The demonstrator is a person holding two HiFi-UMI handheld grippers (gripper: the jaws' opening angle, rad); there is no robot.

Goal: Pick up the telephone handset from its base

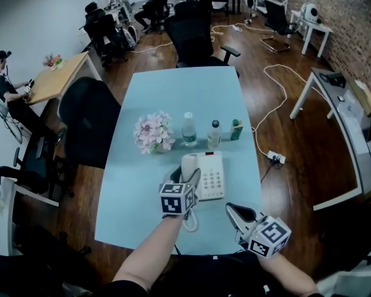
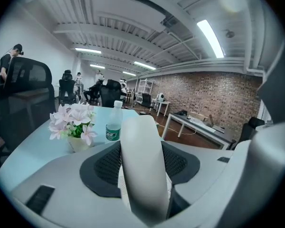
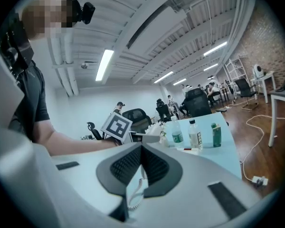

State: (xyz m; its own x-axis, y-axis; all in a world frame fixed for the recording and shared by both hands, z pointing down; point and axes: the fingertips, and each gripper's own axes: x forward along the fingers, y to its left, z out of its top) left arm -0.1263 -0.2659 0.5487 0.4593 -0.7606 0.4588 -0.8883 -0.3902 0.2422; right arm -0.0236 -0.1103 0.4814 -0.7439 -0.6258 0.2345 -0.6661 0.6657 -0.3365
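A white telephone handset (image 1: 190, 169) is lifted off the left side of the white base (image 1: 213, 176), whose keypad faces up on the pale blue table (image 1: 173, 91). My left gripper (image 1: 185, 178) is shut on it: in the left gripper view the handset (image 2: 142, 165) stands upright between the dark pads (image 2: 104, 167). The coiled cord (image 1: 191, 221) hangs below toward the table's near edge. To the right, my right gripper (image 1: 240, 214) hovers near the front edge, shut with nothing in it; the right gripper view shows its jaws (image 3: 141, 148) meeting, with the cord (image 3: 135, 194) behind them.
Behind the phone stand a pot of pink flowers (image 1: 153, 132), two clear bottles (image 1: 189, 129) (image 1: 214, 133) and a small green bottle (image 1: 236, 129). A black chair (image 1: 89, 119) is at the table's left, another (image 1: 195, 39) at its far end. A white cable (image 1: 266, 104) runs over the floor on the right.
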